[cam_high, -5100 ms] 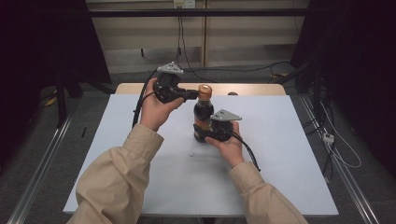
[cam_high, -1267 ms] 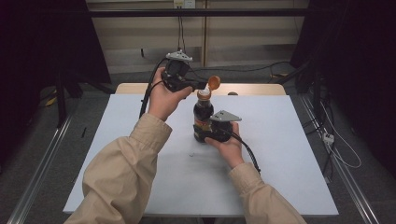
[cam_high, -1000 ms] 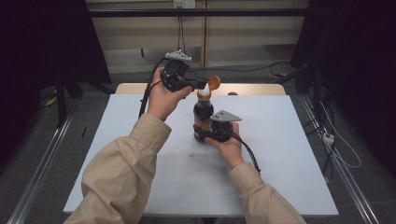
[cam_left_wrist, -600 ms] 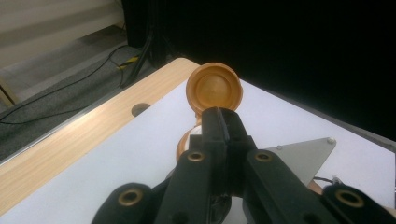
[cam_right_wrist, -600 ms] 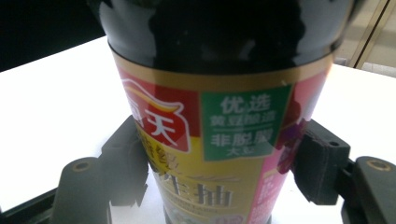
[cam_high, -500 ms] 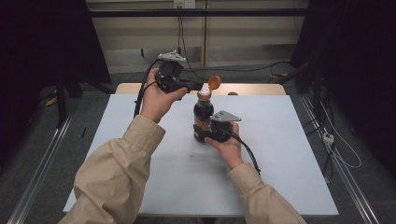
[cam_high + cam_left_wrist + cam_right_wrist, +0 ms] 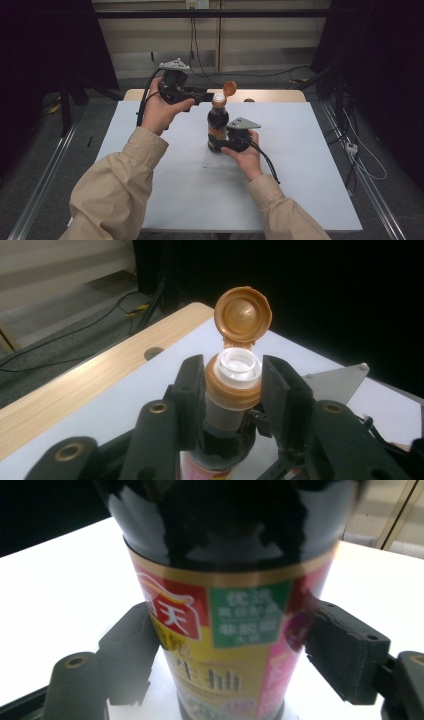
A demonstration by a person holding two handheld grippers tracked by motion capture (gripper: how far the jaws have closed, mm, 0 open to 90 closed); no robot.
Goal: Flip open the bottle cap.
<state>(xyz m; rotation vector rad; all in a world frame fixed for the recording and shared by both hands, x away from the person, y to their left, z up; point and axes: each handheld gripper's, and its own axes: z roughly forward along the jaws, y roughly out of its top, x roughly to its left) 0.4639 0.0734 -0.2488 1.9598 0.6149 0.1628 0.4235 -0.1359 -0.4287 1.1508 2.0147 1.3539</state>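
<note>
Nearest, the right gripper (image 7: pixel 226 143) brackets the dark sauce bottle (image 7: pixel 218 125) low at its label; its jaws have just been opening and stand slightly off the sides. The bottle stands mid-table (image 7: pixel 300 165). Farther, the left gripper (image 7: pixel 227 390), also just opening, flanks the neck under the flipped-up cap (image 7: pixel 243 312); whether its pads touch is hard to judge.

Labelled dark bottle (image 7: pixel 225 630) between tongs (image 7: pixel 227 655)
</note>
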